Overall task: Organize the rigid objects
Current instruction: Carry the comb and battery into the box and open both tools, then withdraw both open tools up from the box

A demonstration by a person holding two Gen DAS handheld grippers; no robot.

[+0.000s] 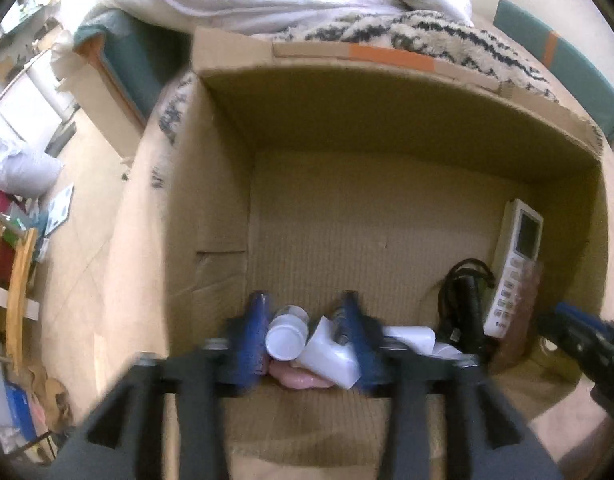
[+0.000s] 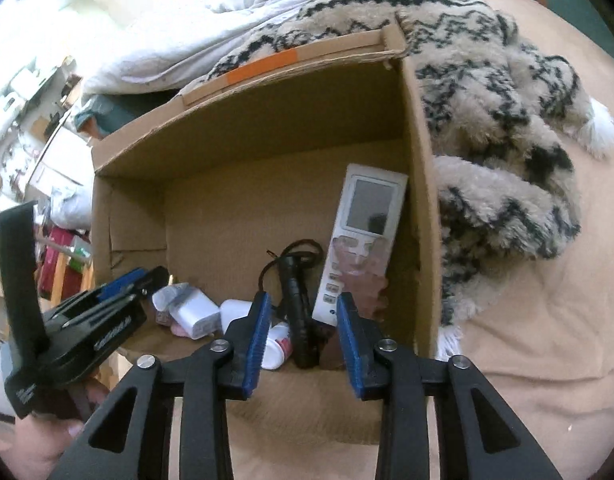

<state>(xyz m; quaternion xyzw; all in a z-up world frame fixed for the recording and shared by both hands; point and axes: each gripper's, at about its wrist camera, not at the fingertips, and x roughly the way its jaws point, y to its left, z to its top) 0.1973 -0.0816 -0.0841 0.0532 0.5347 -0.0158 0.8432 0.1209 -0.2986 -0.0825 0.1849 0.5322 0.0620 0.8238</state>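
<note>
Both jaws stand open and empty. The left gripper (image 1: 303,336) hovers over white bottles (image 1: 285,340) at the cardboard box's (image 1: 227,220) near wall; the right gripper (image 2: 305,332) hovers near the remote (image 2: 363,236) in the right corner. Closing carelessly could knock the leaning remote or snag the black cable (image 2: 297,280).

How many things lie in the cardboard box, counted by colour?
White: 5 (remote, charger, cup, tube, bottle)
Black: 1 (corded device)
Pink: 2 (clear piece, soft item)
Total: 8
</note>
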